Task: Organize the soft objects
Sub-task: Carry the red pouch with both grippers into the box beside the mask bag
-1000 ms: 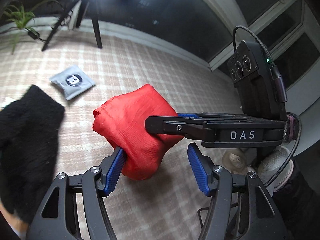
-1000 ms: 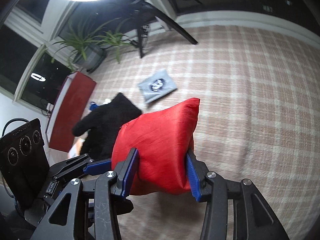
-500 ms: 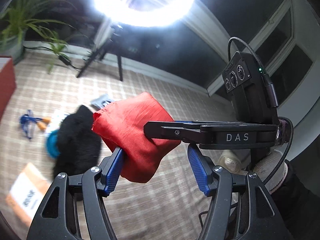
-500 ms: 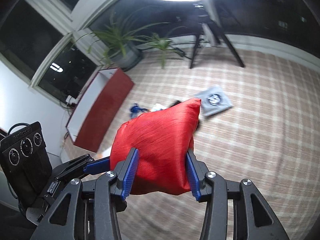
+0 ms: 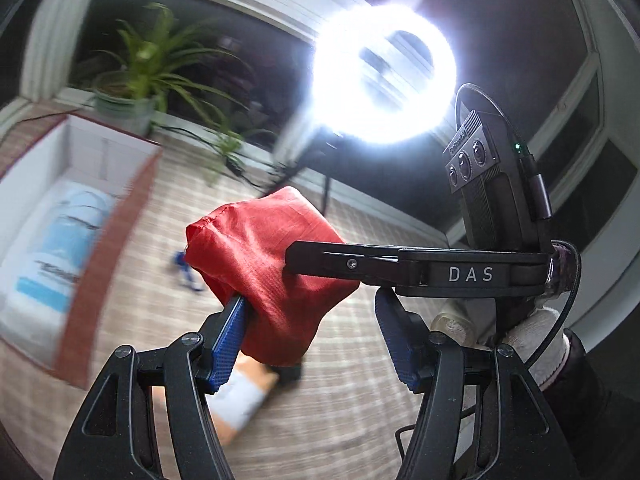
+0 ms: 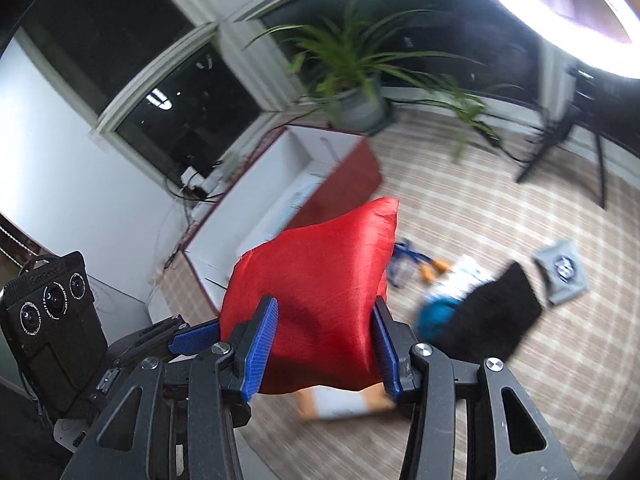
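One red cushion [image 6: 320,300], one right gripper [image 6: 322,344] clamping it.

Two close wrist views angled floorward, sharing red pillow [image 5: 264,264], box [image 6: 304,184].

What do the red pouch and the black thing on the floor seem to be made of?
Red pouch: probably thin woven nylon or satin, as it shines and shows fine wrinkles. Black thing: likely fleece or plush, matte and fuzzy; blur leaves it uncertain.
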The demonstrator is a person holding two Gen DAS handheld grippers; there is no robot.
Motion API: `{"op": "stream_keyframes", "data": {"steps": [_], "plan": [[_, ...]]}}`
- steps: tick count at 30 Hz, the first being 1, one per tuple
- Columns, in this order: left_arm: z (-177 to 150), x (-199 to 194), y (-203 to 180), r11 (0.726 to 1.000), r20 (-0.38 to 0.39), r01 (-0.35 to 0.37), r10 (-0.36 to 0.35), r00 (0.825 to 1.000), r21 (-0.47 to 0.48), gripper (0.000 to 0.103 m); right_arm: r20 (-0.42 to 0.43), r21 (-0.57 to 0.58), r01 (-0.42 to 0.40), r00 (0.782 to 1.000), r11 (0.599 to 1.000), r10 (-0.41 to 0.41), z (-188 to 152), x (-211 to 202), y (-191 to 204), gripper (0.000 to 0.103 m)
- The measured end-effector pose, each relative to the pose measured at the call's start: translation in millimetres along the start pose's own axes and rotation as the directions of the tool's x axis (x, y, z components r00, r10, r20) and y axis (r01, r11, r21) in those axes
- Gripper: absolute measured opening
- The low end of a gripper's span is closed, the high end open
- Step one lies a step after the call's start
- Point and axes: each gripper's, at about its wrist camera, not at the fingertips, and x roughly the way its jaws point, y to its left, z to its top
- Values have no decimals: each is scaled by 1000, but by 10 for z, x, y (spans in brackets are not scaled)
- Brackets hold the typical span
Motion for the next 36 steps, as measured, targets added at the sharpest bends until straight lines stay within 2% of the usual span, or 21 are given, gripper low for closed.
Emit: {"op": "stream_keyframes", "data": {"steps": [8,15,27,36], "plan": [[104,-427,532,997,51,-54,56,997,-47,62,-21,-62,-24,1000,998,23,286,513,573,43],[178,-633,865,992,76,-101,106,991,-72,62,-36,-103,-37,999,994,34,468,862,915,43],[291,-732,1320,980,77,-183,189,979,-83,62,-70,-136,-26,997,990,17,691,1333,1173,43],[388,-656,1481,958,68,-284,286,956,-33,62,-72,-163,26,997,986,-38,786,1533,1217,43]]}}
